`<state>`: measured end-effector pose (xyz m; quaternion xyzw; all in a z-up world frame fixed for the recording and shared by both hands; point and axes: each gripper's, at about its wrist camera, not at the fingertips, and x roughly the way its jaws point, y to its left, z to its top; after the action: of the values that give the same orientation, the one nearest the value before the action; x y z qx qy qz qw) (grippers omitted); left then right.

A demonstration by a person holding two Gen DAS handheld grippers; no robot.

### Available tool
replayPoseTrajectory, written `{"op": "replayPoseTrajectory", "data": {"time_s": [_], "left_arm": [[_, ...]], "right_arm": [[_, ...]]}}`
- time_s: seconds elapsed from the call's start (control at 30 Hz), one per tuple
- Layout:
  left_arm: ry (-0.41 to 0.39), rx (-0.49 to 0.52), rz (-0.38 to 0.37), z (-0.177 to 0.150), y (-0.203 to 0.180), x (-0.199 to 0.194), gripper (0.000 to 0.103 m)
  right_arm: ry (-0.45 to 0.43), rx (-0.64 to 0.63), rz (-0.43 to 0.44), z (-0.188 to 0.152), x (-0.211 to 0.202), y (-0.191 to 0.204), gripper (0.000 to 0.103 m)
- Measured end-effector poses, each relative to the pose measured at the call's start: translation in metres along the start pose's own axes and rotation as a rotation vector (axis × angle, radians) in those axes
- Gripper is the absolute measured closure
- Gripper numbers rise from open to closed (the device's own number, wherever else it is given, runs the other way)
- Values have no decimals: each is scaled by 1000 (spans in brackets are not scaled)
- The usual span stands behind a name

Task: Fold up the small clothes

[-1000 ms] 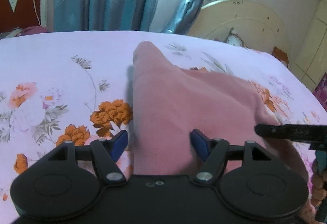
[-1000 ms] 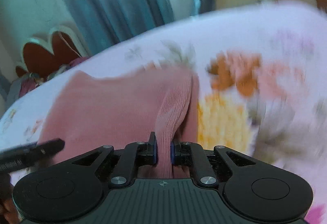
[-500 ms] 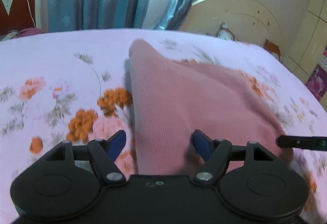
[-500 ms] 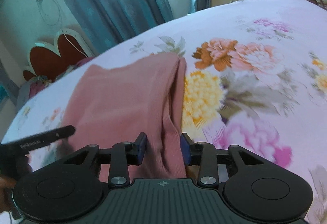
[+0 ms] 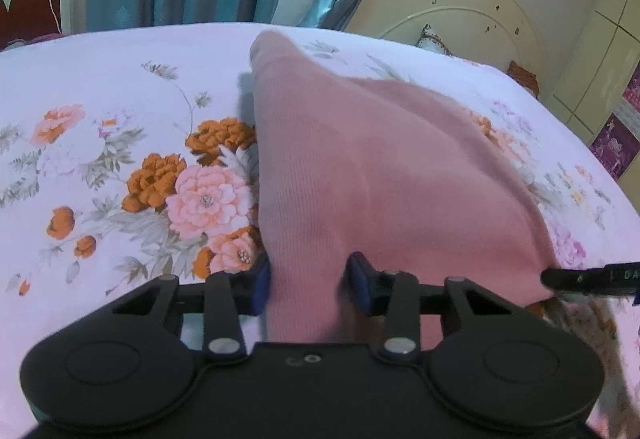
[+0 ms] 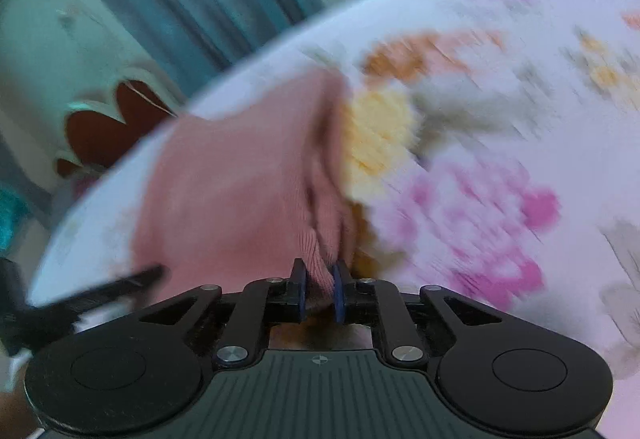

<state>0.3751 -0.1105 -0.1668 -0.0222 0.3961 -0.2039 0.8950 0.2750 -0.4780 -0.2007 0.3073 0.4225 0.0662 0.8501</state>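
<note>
Pink knit garment (image 5: pixel 360 175) lies on the floral bed (image 5: pixel 100 79), already doubled lengthwise by appearance. Left view: left tool (image 5: pixel 308 285) closing around its near edge, pads not yet pressing. Right view, blurred: right tool (image 6: pixel 319 289) pinches the near corner. Cross-fold judged outstanding.

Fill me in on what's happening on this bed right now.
A person with a handheld gripper in each hand is folding a pink knit garment on a floral bedsheet. The right gripper is pinched on one near edge of the cloth. The left gripper straddles the other near edge, its jaws closing with fabric between them but not yet clamped.
</note>
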Motion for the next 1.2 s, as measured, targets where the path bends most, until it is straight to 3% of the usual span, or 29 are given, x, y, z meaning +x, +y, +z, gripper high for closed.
{"op": "replayPoseTrajectory", "data": {"time_s": [0.17,0.27,0.5,0.53,0.57,0.6,0.73,0.83,0.97,1.0,1.07,1.1,1.2], "left_arm": [[2,33,25,6,-9,-6,58],[-18,16,19,12,-8,-15,60],[-82,-15,26,32,-2,-22,60],[-86,-15,30,36,-1,-19,60],[-88,-23,33,39,0,-16,59],[-87,-34,33,41,2,-12,57],[-87,-59,52,44,5,5,48],[-83,-56,50,43,7,6,48],[-101,-62,32,54,11,-3,50],[-107,-73,26,58,12,-2,50],[-106,-104,21,70,16,5,50],[-107,-111,23,75,17,10,50],[-119,-119,28,92,20,24,50]], "right_arm": [[-20,-160,-36,10,-10,28,88],[-78,-215,-21,18,-17,41,73],[-80,-200,-1,40,15,47,74],[-79,-180,8,41,19,44,74],[-80,-165,8,42,20,41,90],[-80,-152,-1,41,20,38,96],[-77,-136,-51,37,27,30,96],[-88,-90,-34,40,24,23,96],[-91,-134,-28,47,14,36,95],[-97,-152,-13,52,12,41,94],[-121,-185,-13,63,16,51,75],[-129,-191,-18,69,20,53,70],[-139,-186,-30,90,38,55,68]]}}
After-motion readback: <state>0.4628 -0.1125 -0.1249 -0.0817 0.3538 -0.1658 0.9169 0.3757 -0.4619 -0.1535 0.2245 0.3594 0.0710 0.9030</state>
